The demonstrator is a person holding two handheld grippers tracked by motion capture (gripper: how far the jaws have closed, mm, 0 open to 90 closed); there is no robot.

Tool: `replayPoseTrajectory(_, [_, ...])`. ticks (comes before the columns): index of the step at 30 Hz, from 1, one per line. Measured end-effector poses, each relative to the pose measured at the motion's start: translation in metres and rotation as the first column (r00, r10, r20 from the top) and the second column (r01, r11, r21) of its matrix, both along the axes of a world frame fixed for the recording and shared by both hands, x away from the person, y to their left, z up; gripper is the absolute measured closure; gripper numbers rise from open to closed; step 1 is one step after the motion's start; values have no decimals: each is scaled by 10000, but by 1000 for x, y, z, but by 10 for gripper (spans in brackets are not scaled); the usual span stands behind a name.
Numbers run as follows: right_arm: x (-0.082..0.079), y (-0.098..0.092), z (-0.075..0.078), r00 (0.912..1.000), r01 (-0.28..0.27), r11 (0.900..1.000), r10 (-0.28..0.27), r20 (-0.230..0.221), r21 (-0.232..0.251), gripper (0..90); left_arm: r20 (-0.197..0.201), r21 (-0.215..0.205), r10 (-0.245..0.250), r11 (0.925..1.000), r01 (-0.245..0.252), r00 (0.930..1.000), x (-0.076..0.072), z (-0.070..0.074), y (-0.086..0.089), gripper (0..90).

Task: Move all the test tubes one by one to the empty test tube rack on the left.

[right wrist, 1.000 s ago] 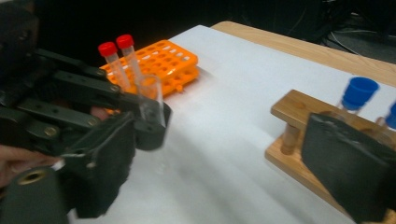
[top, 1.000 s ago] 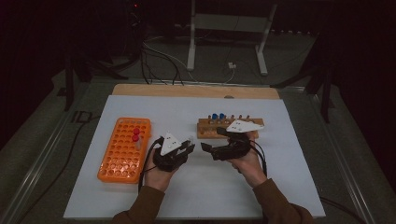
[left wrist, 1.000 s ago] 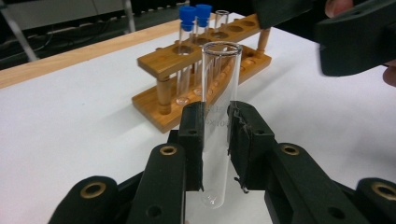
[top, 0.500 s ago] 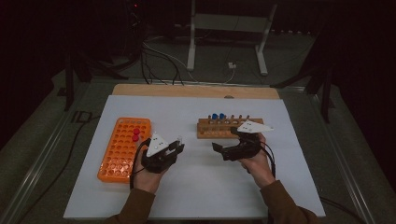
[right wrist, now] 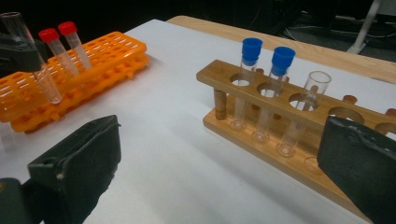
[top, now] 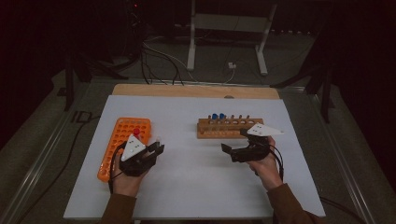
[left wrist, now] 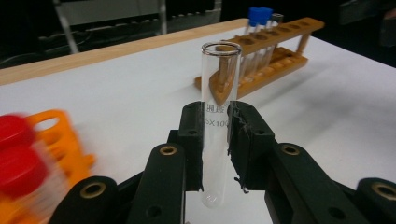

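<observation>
The left gripper [left wrist: 216, 154] has its two black jaws pinched on a clear, uncapped glass test tube [left wrist: 218, 116], which stands upright between the pads with its open rim above them and its rounded bottom just below. In the high view this gripper [top: 156, 148] hovers just beside the right edge of the orange plastic grid rack [top: 122, 144], near that rack's middle, and the tube's tip shows as a small pale mark between the jaws.

Taking the orange rack as the landmark: two clear tubes with red caps [right wrist: 63, 44] stand side by side in its far holes, and in the right gripper view the held tube [right wrist: 32, 58] appears in front of the rack's near side, gripped in the dark jaw of the left gripper.

Well to the right of the orange rack, across a bare stretch of the white table sheet [top: 196, 177], stands a brown wooden rack with a single row of round holes [right wrist: 261, 126]. Its two holes nearest the orange rack hold clear tubes with blue caps [right wrist: 266, 79], and the next hole holds a clear uncapped tube [right wrist: 303, 109]; the remaining holes stand open.

The right gripper [top: 238, 142] is farther still from the orange rack, at the near side of the wooden rack's right half. Its jaws have just been opening and now stand wide apart with nothing between them.
</observation>
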State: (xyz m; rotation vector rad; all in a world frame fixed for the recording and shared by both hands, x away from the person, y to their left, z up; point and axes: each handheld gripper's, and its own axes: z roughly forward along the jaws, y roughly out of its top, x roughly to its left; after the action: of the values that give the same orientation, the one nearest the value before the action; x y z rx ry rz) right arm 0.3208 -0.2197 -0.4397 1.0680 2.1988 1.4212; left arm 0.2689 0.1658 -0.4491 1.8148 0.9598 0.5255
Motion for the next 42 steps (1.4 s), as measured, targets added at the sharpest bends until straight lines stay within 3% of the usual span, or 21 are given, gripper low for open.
replayPoseTrajectory(13, [-2,-3,0,10000,85,9998,-85,37,173,0,334,-126,862,9962,-858,9957,-9,3,40,751])
replayPoseTrajectory(27, [-2,-3,0,10000,77,9996,-79,55,255,0,439,297,1678,9851,-1692,9848,-4,-15,54,750])
replayPoseTrajectory(33, [-3,-4,0,9999,89,9996,-90,49,277,0,309,404,1747,9836,-1759,9841,-2,-19,56,748])
replayPoseTrajectory(42, [-3,-4,-1,10000,56,9997,-57,59,232,0,-527,1333,1952,9733,-1868,9794,5,-31,51,748])
